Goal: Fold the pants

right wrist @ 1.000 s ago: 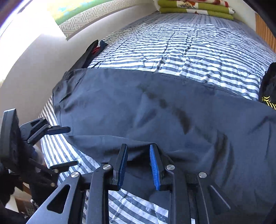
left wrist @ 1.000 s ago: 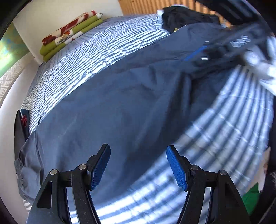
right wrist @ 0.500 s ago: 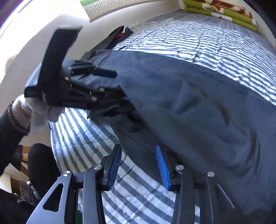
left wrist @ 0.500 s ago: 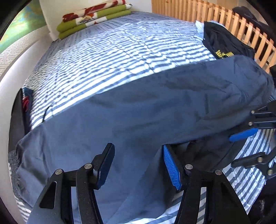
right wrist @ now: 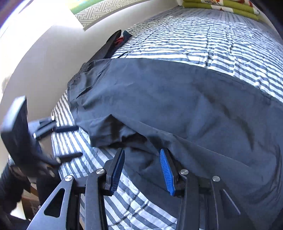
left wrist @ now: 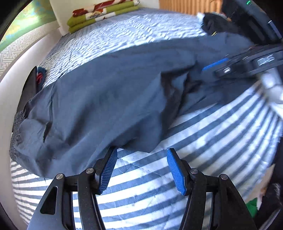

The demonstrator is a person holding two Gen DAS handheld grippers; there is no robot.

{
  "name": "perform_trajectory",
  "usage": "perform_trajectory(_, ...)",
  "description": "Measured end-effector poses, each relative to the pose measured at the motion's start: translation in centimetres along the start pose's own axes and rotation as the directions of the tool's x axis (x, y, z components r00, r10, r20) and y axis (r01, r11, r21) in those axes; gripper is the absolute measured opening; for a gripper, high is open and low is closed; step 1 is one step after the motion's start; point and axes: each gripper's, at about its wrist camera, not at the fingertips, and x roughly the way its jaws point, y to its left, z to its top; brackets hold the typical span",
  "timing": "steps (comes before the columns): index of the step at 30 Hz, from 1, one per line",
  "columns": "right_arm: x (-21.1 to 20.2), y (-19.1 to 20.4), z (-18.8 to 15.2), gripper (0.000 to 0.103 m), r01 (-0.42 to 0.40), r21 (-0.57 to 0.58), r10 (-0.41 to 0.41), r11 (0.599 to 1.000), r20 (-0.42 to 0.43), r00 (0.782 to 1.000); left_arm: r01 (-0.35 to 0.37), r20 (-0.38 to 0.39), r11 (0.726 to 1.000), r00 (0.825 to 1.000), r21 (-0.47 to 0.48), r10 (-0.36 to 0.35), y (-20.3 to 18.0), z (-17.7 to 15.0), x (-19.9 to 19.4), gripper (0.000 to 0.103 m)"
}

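Blue pads on my left gripper stand apart over bare striped quilt, nothing between them; they narrowed a bit a moment ago. Pants hem edge sits just beyond the left pad, touching or nearly, can't tell which. My right gripper has jaws parted too, just widened, with a fold of pants between the pads; pads don't look pressed on the cloth. Pants lie spread across the quilt, dark blue-grey, waistband toward the wall, near edge rumpled and partly turned over. Past them: more quilt, dark clothes wedged at the wall, folded green blankets at the far end.
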Motion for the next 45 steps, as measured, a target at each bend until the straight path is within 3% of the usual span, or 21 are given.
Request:
perform_trajectory(3, -0.4, 0.1, -0.2, 0.038, 0.000, 0.008, 0.000, 1.000, -0.005, 1.000, 0.010, 0.001, 0.997, 1.000, -0.074, -0.010, 1.1, 1.1, 1.6, 0.062)
perform_trajectory(4, -0.6, 0.1, -0.5, 0.038, -0.005, 0.003, 0.005, 1.000, -0.009, 1.000, 0.034, 0.002, 0.994, 0.999, -0.100, -0.034, 1.7, 1.4, 1.7, 0.051)
perform_trajectory(5, -0.9, 0.3, -0.9, 0.038, -0.011, -0.013, 0.010, 1.000, -0.015, 1.000, 0.048, -0.003, 0.991, 0.999, -0.124, -0.049, 2.3, 1.8, 1.9, 0.023)
perform_trajectory(6, -1.0, 0.4, -1.2, 0.038, -0.008, -0.031, 0.007, 0.999, -0.023, 1.000, 0.047, -0.010, 0.989, 0.999, -0.143, -0.048, 2.9, 2.1, 1.7, 0.010)
perform_trajectory(7, -1.2, 0.5, -1.8, 0.038, 0.001, -0.049, -0.002, 0.999, -0.032, 0.999, 0.067, -0.013, 0.985, 0.997, -0.161, -0.070, 3.5, 2.3, 1.4, 0.005)
perform_trajectory(10, -1.0, 0.8, -2.9, 0.038, 0.054, -0.089, -0.060, 0.995, -0.066, 0.996, 0.169, 0.010, 0.964, 0.985, -0.204, -0.170, 5.5, 2.1, -0.9, 0.005)
perform_trajectory(19, -1.6, 1.2, -4.1, 0.038, 0.086, -0.114, -0.092, 0.990, -0.049, 0.995, 0.207, -0.028, 0.953, 0.975, -0.223, -0.219, 7.9, -1.0, -6.3, 0.004)
perform_trajectory(22, -1.2, 1.9, -5.1, 0.038, 0.075, -0.147, -0.088, 0.986, -0.085, 0.993, 0.141, -0.129, 0.973, 0.978, -0.183, -0.166, 6.9, -2.9, -5.1, 0.005)
perform_trajectory(26, -0.9, 2.9, -6.6, 0.038, 0.110, -0.214, -0.135, 0.971, -0.104, 0.985, 0.067, -0.249, 0.992, 0.964, -0.110, -0.093, 6.0, -4.1, -2.6, 0.013)
perform_trajectory(28, -1.5, 3.0, -6.8, 0.038, 0.108, -0.213, -0.130, 0.971, -0.094, 0.987, 0.140, -0.204, 0.979, 0.965, -0.146, -0.168, 6.5, -3.9, -3.8, 0.015)
perform_trajectory(30, -3.4, 2.4, -6.7, 0.038, 0.039, -0.173, -0.053, 0.984, -0.076, 0.996, 0.205, -0.120, 0.963, 0.966, -0.175, -0.227, 7.3, -3.4, -5.6, 0.021)
perform_trajectory(32, -5.7, 1.5, -6.4, 0.038, -0.013, -0.126, 0.011, 0.992, -0.013, 1.000, 0.245, -0.036, 0.950, 0.966, -0.195, -0.257, 8.1, -2.5, -7.0, 0.033)
perform_trajectory(34, -7.3, -0.2, -5.7, 0.038, -0.028, -0.039, 0.030, 0.999, 0.047, 0.998, 0.247, -0.014, 0.947, 0.967, -0.205, -0.255, 8.7, -1.2, -7.0, 0.034)
perform_trajectory(36, -7.4, -1.8, -4.8, 0.038, 0.009, 0.026, -0.011, 1.000, 0.071, 0.997, 0.191, -0.019, 0.964, 0.980, -0.183, -0.197, 9.4, 0.3, -6.4, 0.034)
perform_trajectory(38, -6.0, -2.9, -4.2, 0.038, 0.117, 0.030, -0.117, 0.993, 0.016, 0.993, 0.154, -0.021, 0.972, 0.987, -0.180, -0.160, 10.9, 1.9, -5.8, 0.034)
perform_trajectory(40, -4.8, -3.3, -3.6, 0.038, 0.274, -0.033, -0.275, 0.961, -0.039, 0.961, 0.092, -0.019, 0.978, 0.995, -0.189, -0.098, 12.5, 3.7, -5.3, 0.034)
perform_trajectory(41, -5.0, -3.7, -3.1, 0.038, 0.323, -0.055, -0.324, 0.945, -0.023, 0.946, 0.067, -0.016, 0.977, 0.997, -0.204, -0.072, 13.8, 4.6, -4.9, 0.037)
perform_trajectory(45, -7.3, -4.2, 0.3, 0.039, 0.332, -0.115, -0.325, 0.936, 0.075, 0.943, 0.066, -0.003, 0.973, 0.998, -0.221, -0.069, 17.3, 9.1, -2.9, 0.054)
